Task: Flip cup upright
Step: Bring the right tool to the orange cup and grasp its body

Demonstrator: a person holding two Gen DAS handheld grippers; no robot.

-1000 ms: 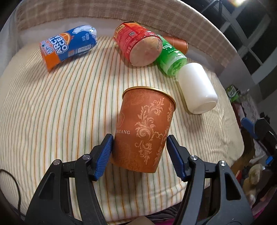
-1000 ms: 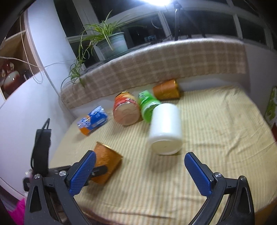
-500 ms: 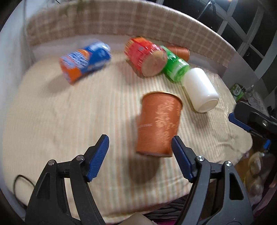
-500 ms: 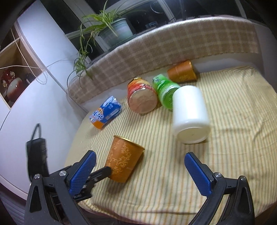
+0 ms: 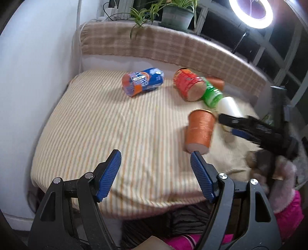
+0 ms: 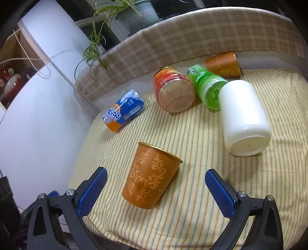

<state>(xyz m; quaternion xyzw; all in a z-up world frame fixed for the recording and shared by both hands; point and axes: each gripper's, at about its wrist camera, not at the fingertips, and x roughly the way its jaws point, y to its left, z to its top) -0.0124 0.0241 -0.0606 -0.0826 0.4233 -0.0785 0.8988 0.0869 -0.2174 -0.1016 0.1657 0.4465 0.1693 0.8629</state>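
The left hand-held gripper (image 5: 156, 163) has its blue-padded jaws spread wide with nothing between them, over the near part of the striped cloth (image 5: 100, 123). The right hand-held gripper (image 6: 154, 184) is likewise wide open and holds nothing; the orange cup (image 6: 151, 176) stands in the gap ahead of it, touching neither pad.

That cup, patterned with gold scrollwork, sits upright on the cloth with its gold rim at the top, near the front edge. In the left wrist view the same orange cup (image 5: 200, 130) appears just beyond the right-side pad, with the black frame of the other gripper (image 5: 256, 128) reaching in from the right.

Farther back lie several containers on their sides: a white jar (image 6: 243, 117) with its base toward the camera, a green bottle (image 6: 208, 87) touching it, a red canister (image 6: 173, 90) beside that, a second orange cup (image 6: 223, 65) against the plaid backrest (image 6: 173, 38), and a blue and orange can (image 6: 123, 113) well apart to the left. A potted plant (image 6: 123, 13) stands behind the backrest.
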